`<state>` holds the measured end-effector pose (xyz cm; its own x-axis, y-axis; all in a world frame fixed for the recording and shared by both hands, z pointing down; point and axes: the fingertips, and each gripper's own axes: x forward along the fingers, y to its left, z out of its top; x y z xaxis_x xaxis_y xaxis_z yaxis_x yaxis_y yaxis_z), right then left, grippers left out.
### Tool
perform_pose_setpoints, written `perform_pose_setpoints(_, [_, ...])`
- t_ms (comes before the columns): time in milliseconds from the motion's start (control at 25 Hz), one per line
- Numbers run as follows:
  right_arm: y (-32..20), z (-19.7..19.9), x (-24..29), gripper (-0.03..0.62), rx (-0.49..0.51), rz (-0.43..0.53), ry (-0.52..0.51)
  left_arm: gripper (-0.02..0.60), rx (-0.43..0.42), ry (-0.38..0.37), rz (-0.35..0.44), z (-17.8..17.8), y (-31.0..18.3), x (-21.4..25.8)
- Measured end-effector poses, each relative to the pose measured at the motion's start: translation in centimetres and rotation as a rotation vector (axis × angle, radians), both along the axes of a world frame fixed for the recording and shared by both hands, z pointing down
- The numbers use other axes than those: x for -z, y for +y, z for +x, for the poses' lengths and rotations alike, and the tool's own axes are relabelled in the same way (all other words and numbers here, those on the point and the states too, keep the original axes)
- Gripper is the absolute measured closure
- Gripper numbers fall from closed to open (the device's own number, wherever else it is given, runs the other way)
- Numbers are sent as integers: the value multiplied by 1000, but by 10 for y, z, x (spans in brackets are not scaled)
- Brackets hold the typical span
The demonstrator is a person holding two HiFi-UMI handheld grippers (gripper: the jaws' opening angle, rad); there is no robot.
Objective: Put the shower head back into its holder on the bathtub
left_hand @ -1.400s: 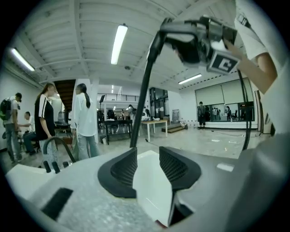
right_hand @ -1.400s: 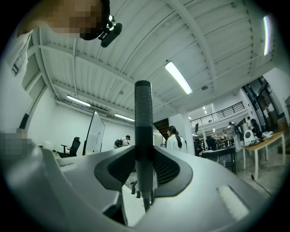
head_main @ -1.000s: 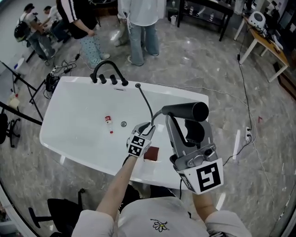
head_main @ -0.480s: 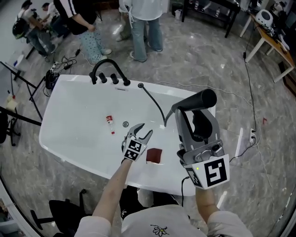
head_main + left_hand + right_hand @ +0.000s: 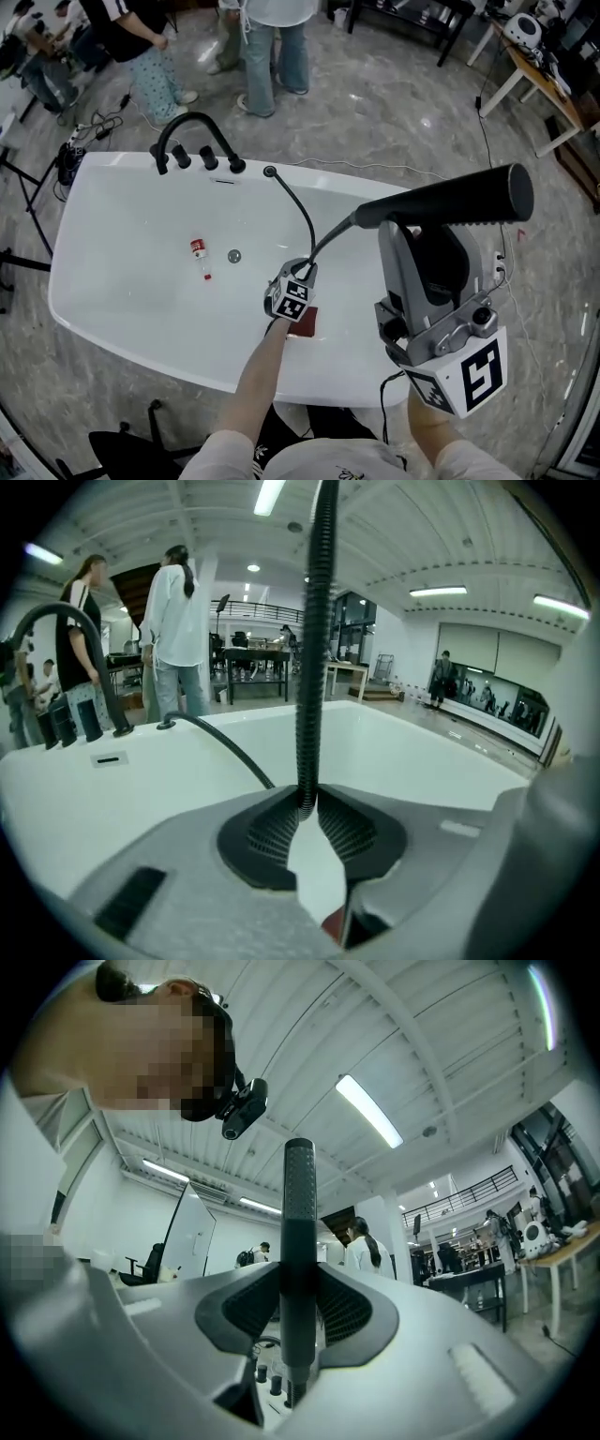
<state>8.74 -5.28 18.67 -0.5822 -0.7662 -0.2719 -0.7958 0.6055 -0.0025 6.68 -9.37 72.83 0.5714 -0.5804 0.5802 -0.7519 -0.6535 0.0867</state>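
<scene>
Jaws: left gripper point(image 5: 303, 273) just closed on one hose point(image 5: 296, 201) — right point(image 5: 424, 231), one shower head point(image 5: 455, 198).

White bathtub point(image 5: 122, 281); black shower head point(image 5: 450, 199); black ribbed hose point(image 5: 302, 211).

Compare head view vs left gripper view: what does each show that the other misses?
Head view only: the right tongs gripping the shower head, and a small red bottle lying in the bathtub. Left gripper view only: up close, the left tongs with ribbed pads pinching the hose, the jaws having just closed in on it; also ceiling lights. Both: hose, black faucet, bathtub, people standing behind it.
</scene>
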Motion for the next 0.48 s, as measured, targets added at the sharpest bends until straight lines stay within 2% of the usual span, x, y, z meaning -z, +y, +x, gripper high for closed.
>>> perform_pose_setpoints(40, [-4,0,-7,465,-16,-5,15,520,-8,-18,-1,-3,-5,-6])
perform_pose_setpoints(120, [-9,3,-19,465,-50,-15,56,523,12,-28,15,-12,-17,-7])
perform_pose_setpoints(200, [-12,5,-24,465,-74,-22,82,523,99,-5,69,-31,-37,9])
perform_pose_setpoints(320, [-18,5,-16,465,-100,-9,91,525,252,42,172,-74,-76,62])
perform_pose_setpoints(480, [-27,2,4,465,-126,13,83,528,362,101,333,-121,-110,151])
